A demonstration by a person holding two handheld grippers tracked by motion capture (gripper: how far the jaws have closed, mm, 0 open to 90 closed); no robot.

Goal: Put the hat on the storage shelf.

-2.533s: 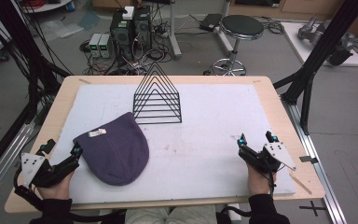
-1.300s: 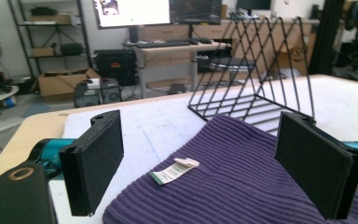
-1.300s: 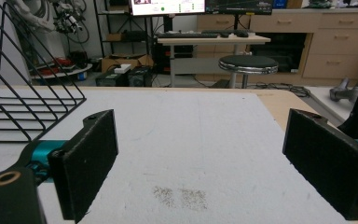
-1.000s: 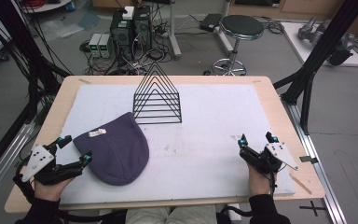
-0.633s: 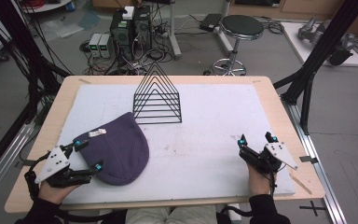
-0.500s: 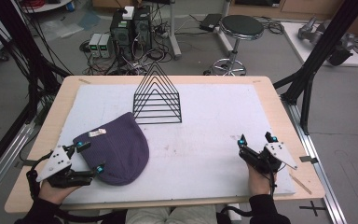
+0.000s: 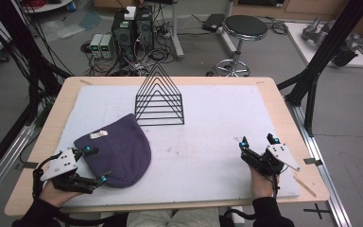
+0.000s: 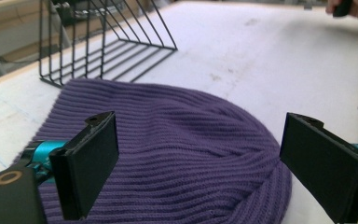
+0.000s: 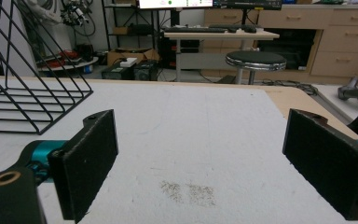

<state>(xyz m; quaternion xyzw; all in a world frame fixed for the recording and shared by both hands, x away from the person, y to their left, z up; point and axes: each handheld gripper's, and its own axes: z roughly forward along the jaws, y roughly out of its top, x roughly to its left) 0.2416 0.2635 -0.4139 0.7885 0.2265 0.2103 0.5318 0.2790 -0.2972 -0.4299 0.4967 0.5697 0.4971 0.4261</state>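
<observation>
A purple knitted hat (image 7: 118, 151) with a small white label (image 7: 98, 135) lies flat on the white mat, front left. My left gripper (image 7: 98, 164) sits at the hat's near-left edge. Its jaws have just been opening and now stand wide. In the left gripper view the hat (image 8: 177, 121) spreads below and between the jaws of the left gripper (image 8: 205, 163), and neither pad presses on it. My right gripper (image 7: 256, 140) rests at the front right, open. Bare mat lies between the jaws of the right gripper (image 9: 200, 163).
A black wire rack (image 7: 159, 101) of triangular frames stands at the middle back of the mat, just behind the hat; the rack (image 8: 98, 42) is close ahead of the left gripper. The white mat (image 7: 217, 123) covers a wooden table (image 7: 288, 118). A stool (image 7: 243, 28) and computers stand beyond.
My left gripper has moved right from the table's left edge to the hat, its jaws now over the hat's near side. The right gripper and the hat have kept still.
</observation>
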